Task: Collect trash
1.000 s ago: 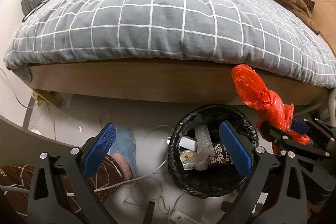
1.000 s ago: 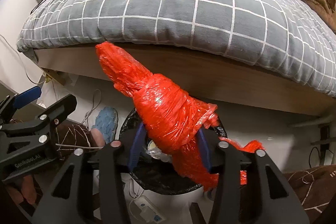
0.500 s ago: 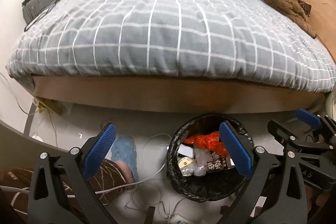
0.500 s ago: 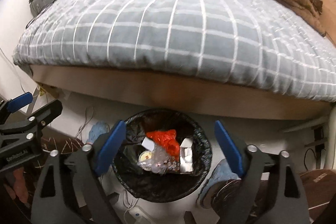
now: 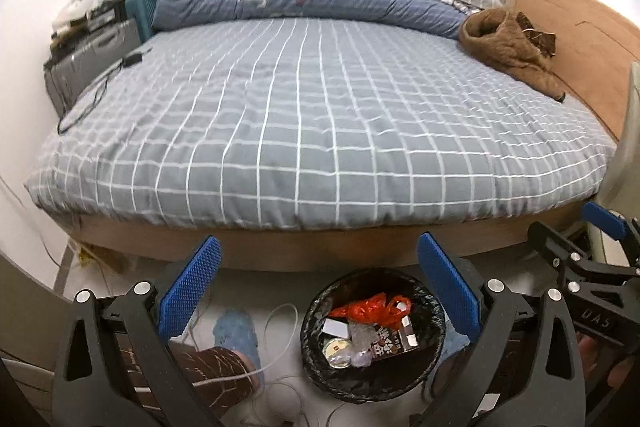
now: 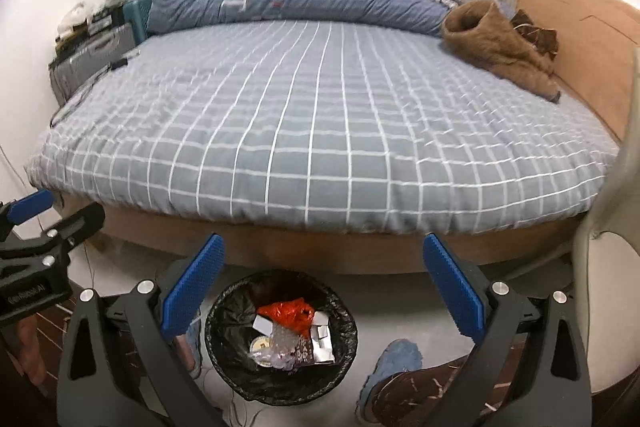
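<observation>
Both grippers — left gripper (image 5: 318,285) and right gripper (image 6: 324,283) — gape wide and empty; the right's jaws have just been opening. We see the red bag (image 6: 289,315) lying in the black-lined bin (image 6: 280,339) on the floor beside the bed (image 6: 320,131), seemingly atop other wrappers.

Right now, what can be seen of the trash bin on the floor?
The trash bin is a small round bin lined with a crinkled black plastic bag folded over its rim. It stands upright on the pale floor just in front of the bed frame, open at the top. Inside, an orange-red plastic bag lies on top towards the back, over white paper scraps, clear bubble wrap, a round lid and a dark printed wrapper. Thin white cables trail on the floor beside it. Neither pair of tongs touches it.
</observation>
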`<state>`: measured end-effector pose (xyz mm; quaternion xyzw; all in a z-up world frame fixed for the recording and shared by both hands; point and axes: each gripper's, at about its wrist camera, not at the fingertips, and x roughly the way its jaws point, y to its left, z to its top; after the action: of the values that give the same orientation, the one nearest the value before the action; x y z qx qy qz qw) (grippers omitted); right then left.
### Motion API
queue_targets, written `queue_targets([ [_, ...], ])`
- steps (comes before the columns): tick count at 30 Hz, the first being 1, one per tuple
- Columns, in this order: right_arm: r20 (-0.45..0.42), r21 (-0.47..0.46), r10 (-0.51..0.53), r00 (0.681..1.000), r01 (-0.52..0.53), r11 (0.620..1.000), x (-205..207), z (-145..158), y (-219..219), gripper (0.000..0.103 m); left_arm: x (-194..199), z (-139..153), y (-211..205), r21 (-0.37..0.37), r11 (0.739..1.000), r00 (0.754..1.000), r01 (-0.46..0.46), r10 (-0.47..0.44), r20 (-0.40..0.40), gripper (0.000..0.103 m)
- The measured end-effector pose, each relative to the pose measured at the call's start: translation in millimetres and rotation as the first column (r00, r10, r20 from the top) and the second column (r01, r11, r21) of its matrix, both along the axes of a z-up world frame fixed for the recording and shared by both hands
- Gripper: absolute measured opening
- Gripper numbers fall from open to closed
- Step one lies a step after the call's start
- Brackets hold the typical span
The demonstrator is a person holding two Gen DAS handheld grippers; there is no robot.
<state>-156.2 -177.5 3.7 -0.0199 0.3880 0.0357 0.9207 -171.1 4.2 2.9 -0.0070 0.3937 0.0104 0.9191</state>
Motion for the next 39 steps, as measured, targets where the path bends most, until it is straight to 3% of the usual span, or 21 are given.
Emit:
queue_targets([
  [12,0.061,0.0,-0.024,0.998,0.024,1.0,-39.1,34.0,-8.8,0.095,-31.2,17.6,-15.4,-0.001,1.0,0.999,0.03,-0.03,0.021,0.097],
  [39,0.042,0.014,-0.037,0.998,0.036,0.999,-34.8,28.3,-14.5,0.095,-25.9,14.6,-22.9,0.007,1.0,0.999,0.03,-0.03,0.02,0.097],
])
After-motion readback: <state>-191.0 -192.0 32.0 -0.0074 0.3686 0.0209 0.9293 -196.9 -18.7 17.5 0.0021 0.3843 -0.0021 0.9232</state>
